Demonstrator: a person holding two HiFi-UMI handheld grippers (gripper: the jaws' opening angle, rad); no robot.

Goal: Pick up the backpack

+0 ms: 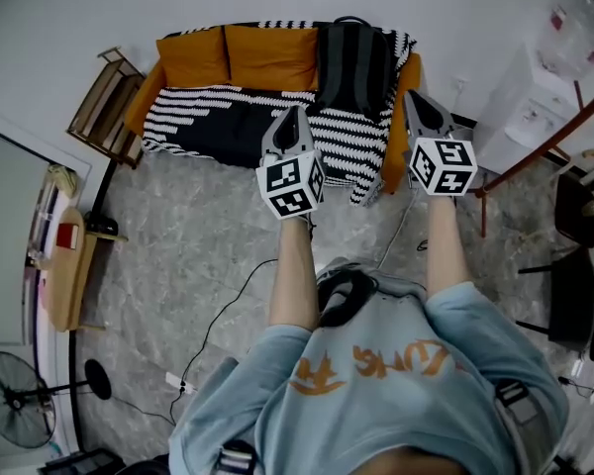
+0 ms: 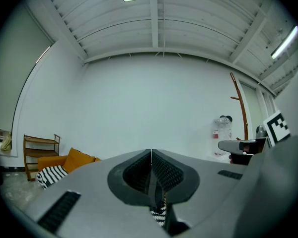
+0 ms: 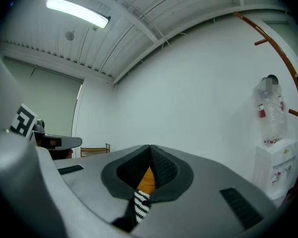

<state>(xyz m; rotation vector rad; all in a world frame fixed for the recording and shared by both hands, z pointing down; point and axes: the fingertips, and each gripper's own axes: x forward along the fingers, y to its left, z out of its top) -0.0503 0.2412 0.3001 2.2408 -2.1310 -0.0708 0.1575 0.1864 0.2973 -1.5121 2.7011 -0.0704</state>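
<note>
**Fingers (image 2: 138, 171) closed on both grippers; backpack (image 1: 353, 67) on sofa (image 1: 142, 99)**

Fingers were pressed tip to tip on the left gripper (image 1: 295, 112) and on the right gripper (image 1: 413, 95), and neither held anything. Count: two grippers, one per hand, both held out level toward the sofa and short of it. One backpack, dark grey. One orange sofa. Two orange cushions (image 1: 191, 57) (image 1: 272, 57), side by side to the left of the backpack. One black-and-white striped cover (image 1: 208, 117) lay over the seat. The backpack stood upright at the right end of the sofa, leaning on the backrest. Its long axis ran from seat to backrest top, with the carry handle (image 1: 351, 19) uppermost, toward the wall. One wooden shelf (image 1: 104, 107) stood left of the sofa.
</note>
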